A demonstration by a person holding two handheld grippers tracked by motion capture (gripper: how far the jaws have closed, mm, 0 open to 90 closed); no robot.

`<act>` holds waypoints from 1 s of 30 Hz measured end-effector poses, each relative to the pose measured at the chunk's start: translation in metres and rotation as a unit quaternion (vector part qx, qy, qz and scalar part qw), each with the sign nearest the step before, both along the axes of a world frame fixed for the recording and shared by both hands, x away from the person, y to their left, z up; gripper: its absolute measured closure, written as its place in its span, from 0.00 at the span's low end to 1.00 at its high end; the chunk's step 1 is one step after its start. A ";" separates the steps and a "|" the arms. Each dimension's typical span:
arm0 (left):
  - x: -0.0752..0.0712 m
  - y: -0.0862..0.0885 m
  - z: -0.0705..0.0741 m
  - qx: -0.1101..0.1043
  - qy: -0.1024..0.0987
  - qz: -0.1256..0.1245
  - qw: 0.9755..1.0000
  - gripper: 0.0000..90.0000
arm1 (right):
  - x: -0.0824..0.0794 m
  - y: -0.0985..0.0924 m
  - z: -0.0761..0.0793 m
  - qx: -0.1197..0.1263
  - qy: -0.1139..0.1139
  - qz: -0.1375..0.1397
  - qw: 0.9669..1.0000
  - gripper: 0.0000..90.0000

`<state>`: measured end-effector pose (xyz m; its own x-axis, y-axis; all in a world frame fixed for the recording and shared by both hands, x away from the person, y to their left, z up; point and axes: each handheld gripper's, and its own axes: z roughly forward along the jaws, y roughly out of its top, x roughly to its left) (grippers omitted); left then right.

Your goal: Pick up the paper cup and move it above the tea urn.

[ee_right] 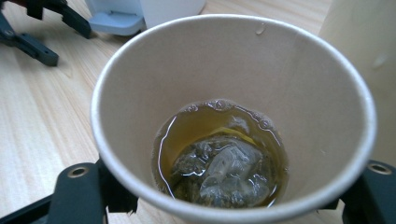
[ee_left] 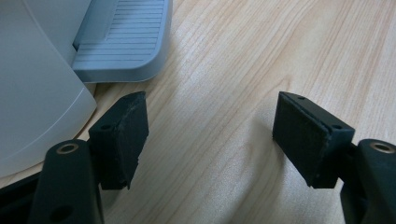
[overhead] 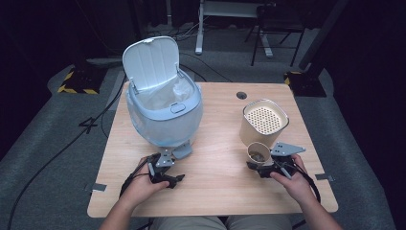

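Three containers stand on the counter (overhead: 215,143): a bin (overhead: 163,112), a tall canister (overhead: 263,122) and a paper cup (overhead: 257,155).

The bin sits at the far left of the counter, pale blue, its lid (overhead: 151,60) swung up and back. A clear liner (overhead: 167,96) lines the inside; what lies in it cannot be made out. A grey pedal (overhead: 182,152) juts from its base toward the person.

The canister stands at the right, beige, tilted, its top closed by a perforated insert. Its contents are hidden.

The cup stands just in front of the canister, close beside it. In the right gripper view the cup (ee_right: 233,116) holds a shallow pool of amber tea (ee_right: 210,126) with a soaked tea bag (ee_right: 224,175) slumped at the bottom; drops cling to the inner wall.

The right tool (overhead: 264,165) has its jaws on either side of the cup, low on its wall. The pads are hidden behind the cup, so whether they press it cannot be told.

The left tool (overhead: 165,165) rests near the bin's pedal. In the left gripper view, the left tool (ee_left: 210,135) gapes wide with bare wood between the pads (ee_left: 301,135), and the pedal (ee_left: 123,46) lies just ahead.
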<state>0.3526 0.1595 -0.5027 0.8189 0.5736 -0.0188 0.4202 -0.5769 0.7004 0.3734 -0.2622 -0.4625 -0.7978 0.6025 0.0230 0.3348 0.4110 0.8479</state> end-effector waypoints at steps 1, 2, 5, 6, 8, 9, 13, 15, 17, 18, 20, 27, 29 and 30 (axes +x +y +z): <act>0.000 0.000 0.000 0.000 0.000 0.000 1.000 0.30 | -0.001 -0.002 0.008 0.001 -0.004 0.003 1.000 0.32; 0.000 0.000 0.000 -0.001 0.000 0.000 1.000 0.30 | -0.001 -0.003 0.011 -0.001 -0.005 0.004 1.000 0.32; 0.000 0.000 0.000 -0.001 0.000 0.000 1.000 0.30 | -0.001 -0.005 0.022 -0.007 -0.012 0.009 1.000 0.32; 0.000 0.000 0.000 -0.001 0.000 0.000 1.000 0.30 | 0.000 -0.007 0.027 -0.007 -0.014 0.010 1.000 0.33; 0.000 0.000 0.000 -0.001 0.000 0.000 1.000 0.30 | 0.001 -0.009 0.036 -0.002 -0.017 0.014 1.000 0.33; 0.000 0.000 0.000 -0.001 0.000 0.000 1.000 0.30 | 0.002 -0.011 0.041 0.002 -0.018 0.015 1.000 0.33; 0.000 0.000 0.000 0.000 0.000 0.000 1.000 0.30 | 0.007 -0.017 0.061 0.013 -0.018 0.016 1.000 0.33; 0.000 0.000 0.000 0.000 0.000 0.000 1.000 0.30 | 0.009 -0.018 0.067 0.015 -0.021 0.017 1.000 0.33; 0.000 0.000 0.000 -0.001 0.000 0.002 1.000 0.30 | 0.011 -0.019 0.075 0.019 -0.020 0.018 0.999 0.33; -0.001 0.000 0.000 -0.001 0.000 0.002 1.000 0.30 | 0.011 -0.019 0.075 0.019 -0.020 0.018 0.999 0.33; -0.001 0.000 0.000 -0.001 -0.001 0.004 1.000 0.30 | 0.014 -0.020 0.080 0.016 -0.021 0.019 0.999 0.33; -0.001 0.000 0.000 0.000 0.000 0.004 1.000 0.30 | 0.031 -0.024 0.100 0.012 -0.024 0.021 0.999 0.33; -0.001 0.000 0.000 0.000 0.000 0.005 1.000 0.30 | 0.036 -0.026 0.104 0.011 -0.023 0.014 1.000 0.33; -0.001 0.000 0.000 -0.001 0.000 0.005 1.000 0.30 | 0.036 -0.026 0.104 0.011 -0.023 0.014 1.000 0.33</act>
<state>0.3514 0.1595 -0.5028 0.8136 0.5811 -0.0191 0.4251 -0.5722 0.7013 0.4099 -0.2878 -0.3589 -0.8153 0.5791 -0.0021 0.2827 0.4012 0.8713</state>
